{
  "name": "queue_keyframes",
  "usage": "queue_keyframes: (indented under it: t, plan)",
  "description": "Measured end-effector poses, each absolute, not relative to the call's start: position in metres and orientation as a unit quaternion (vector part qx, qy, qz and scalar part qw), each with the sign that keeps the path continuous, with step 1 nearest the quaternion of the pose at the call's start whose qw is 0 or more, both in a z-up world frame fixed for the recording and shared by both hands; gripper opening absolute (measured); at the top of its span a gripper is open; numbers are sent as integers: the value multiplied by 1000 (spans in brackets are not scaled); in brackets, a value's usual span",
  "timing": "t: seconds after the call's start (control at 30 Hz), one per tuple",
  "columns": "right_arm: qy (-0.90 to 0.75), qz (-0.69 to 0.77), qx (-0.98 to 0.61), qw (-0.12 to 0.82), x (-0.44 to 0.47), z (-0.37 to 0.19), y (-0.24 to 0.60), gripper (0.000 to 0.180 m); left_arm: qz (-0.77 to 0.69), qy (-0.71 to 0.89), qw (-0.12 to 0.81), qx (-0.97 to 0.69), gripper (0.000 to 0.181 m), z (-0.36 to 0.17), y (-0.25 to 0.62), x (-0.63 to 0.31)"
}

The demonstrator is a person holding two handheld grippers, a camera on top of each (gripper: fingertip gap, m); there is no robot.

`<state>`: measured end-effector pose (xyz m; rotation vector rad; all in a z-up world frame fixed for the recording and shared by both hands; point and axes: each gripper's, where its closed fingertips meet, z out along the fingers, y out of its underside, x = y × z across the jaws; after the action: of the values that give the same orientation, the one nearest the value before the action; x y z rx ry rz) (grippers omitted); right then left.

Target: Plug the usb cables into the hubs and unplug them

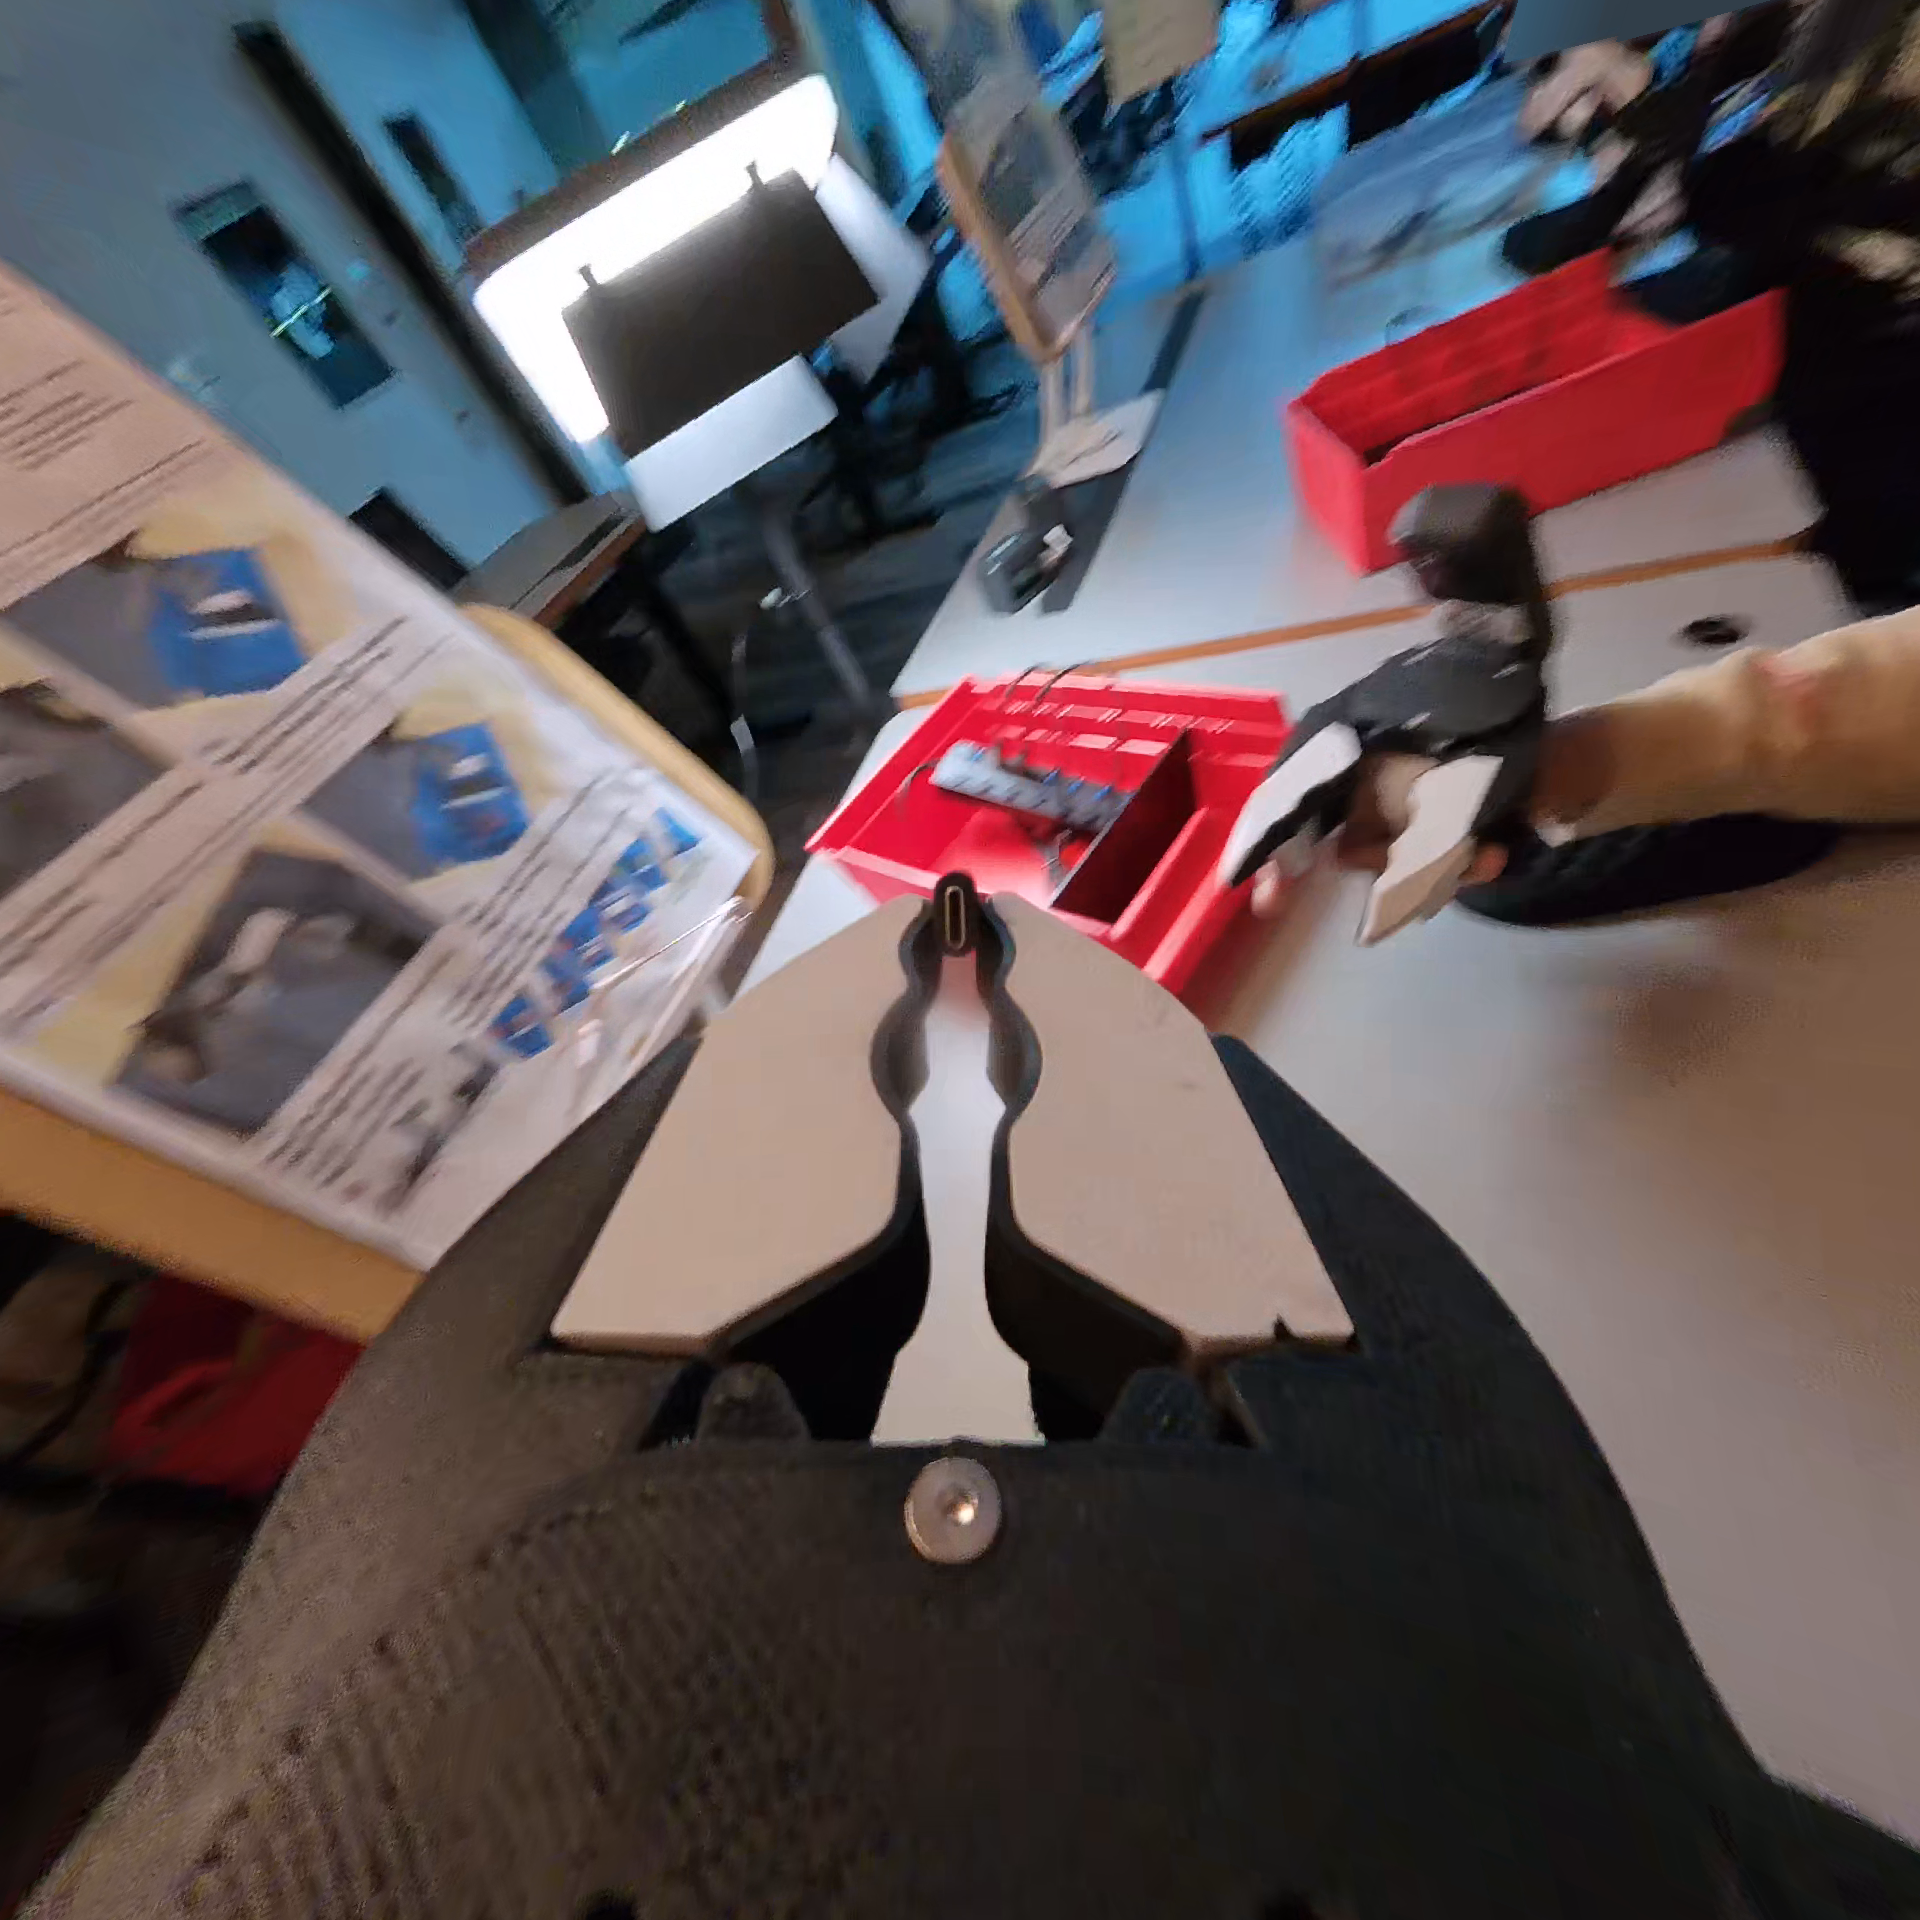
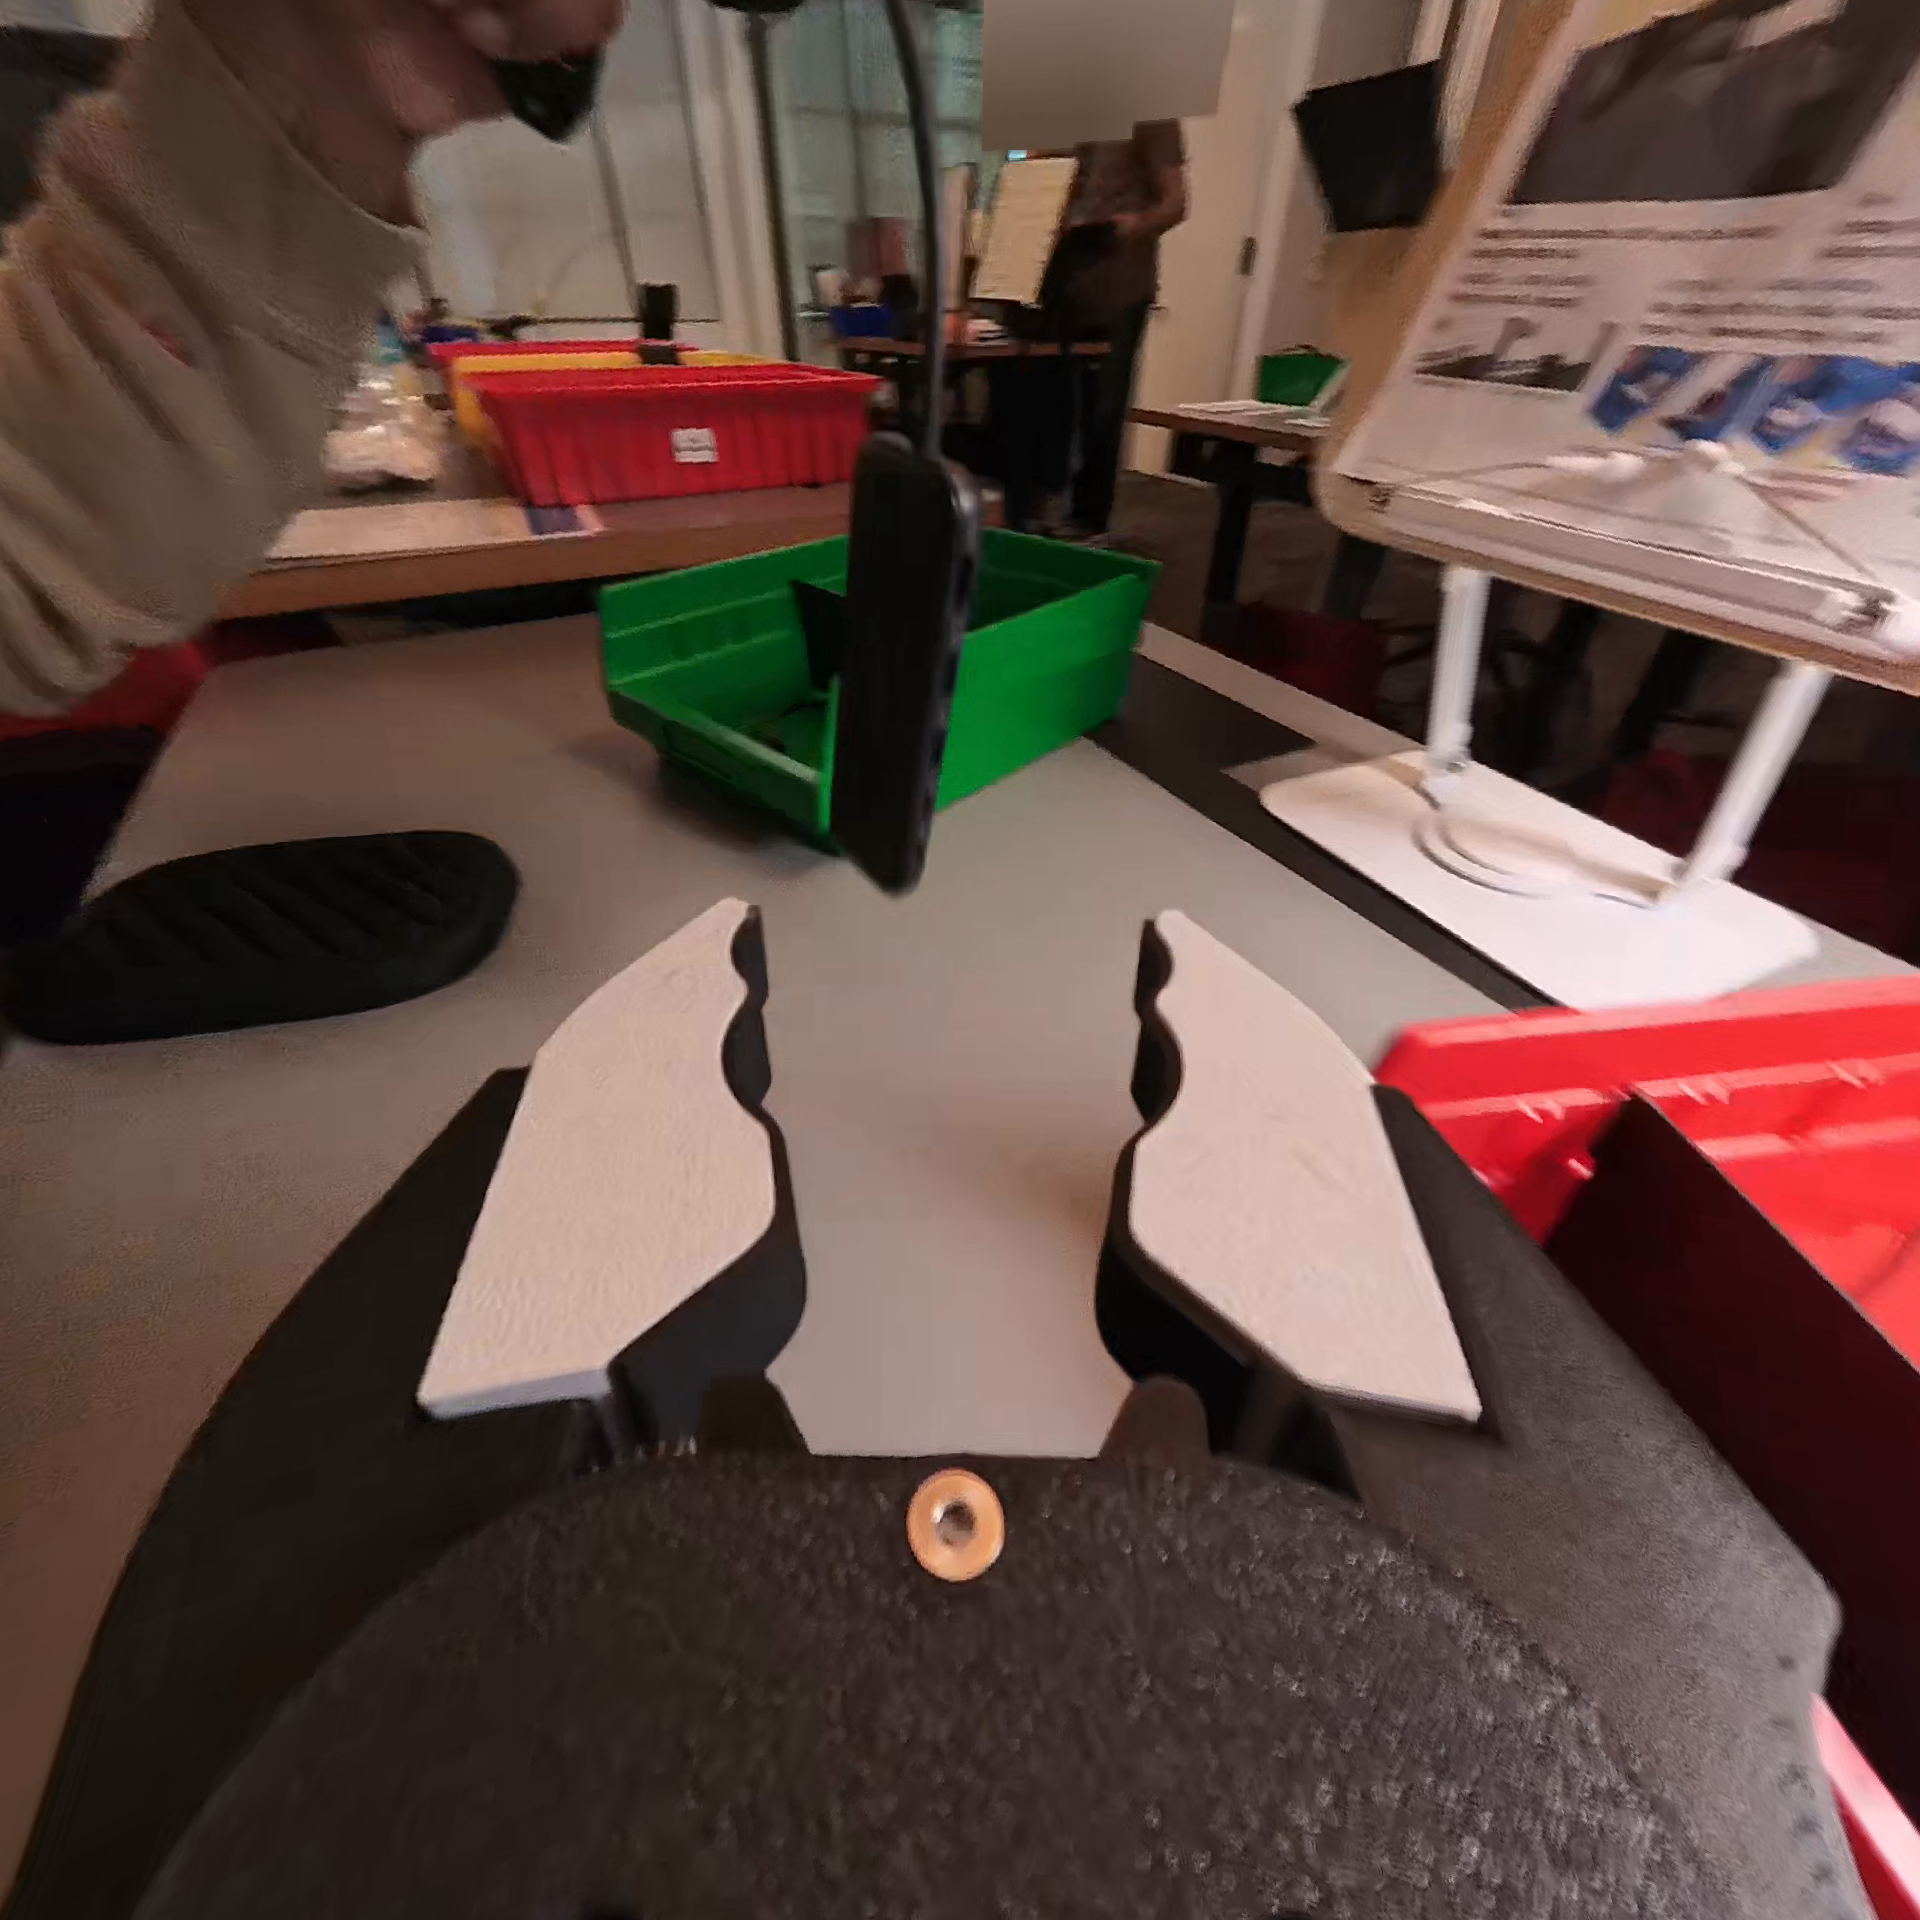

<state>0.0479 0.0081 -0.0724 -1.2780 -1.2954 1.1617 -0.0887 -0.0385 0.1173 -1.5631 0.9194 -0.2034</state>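
Left gripper (image 1: 954,925) pinching USB-C plug (image 1: 954,916); black hub (image 2: 902,665) dangling by its cable above mid-table. Right gripper (image 2: 951,930) wide, empty. Best to steady hub first, then square plug to port.

A shared lab or workshop room is being shown, probably one set up for hands-on data collection. Grey worktables (image 2: 312,748) with wooden edges are being used in rows, and plastic parts bins are being kept on them: a green bin (image 2: 1039,644), red bins (image 2: 665,431) and a yellow one (image 2: 582,362). Printed instruction sheets (image 1: 312,790) are being displayed on stands (image 2: 1538,862), a dark wall screen (image 2: 1366,145) is being mounted near a doorway, and another person (image 2: 1112,312) is being seen at a far table.
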Motion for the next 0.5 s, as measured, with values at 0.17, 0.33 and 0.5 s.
queue_keyframes:
  t: [0.17, 0.33, 0.5]
  plan:
    - [-638, 494, -465, 364, 15, -98, -62, 36, -188, 408, 640, -624, 6, 103, -64, -34]
    - [-659, 495, -444, 351, 11, -113, -83, 12, -214, 382, 659, -611, 6, 90, -72, -37]
    - [-658, 422, -491, 384, 13, -125, -52, 12, -202, 329, 642, -663, 15, 58, -60, -75]
